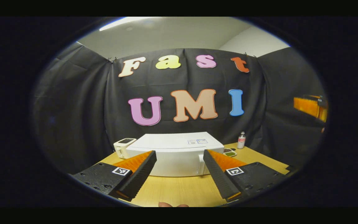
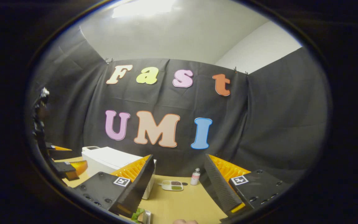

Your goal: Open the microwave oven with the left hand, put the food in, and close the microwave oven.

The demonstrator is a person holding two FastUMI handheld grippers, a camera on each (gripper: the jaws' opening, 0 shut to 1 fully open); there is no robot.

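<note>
One microwave oven (image 1: 174, 152), one bottle (image 1: 241, 140), one food tray (image 2: 172, 185) on the table (image 1: 179, 189).

Both views are looking dim and soft; a ceiling light (image 1: 121, 22) is glaring at the upper left of the left gripper view and bleaching the top of the right gripper view; fisheye distortion is bending the edges; the white microwave oven (image 1: 174, 152) is catching the brightest light.
</note>
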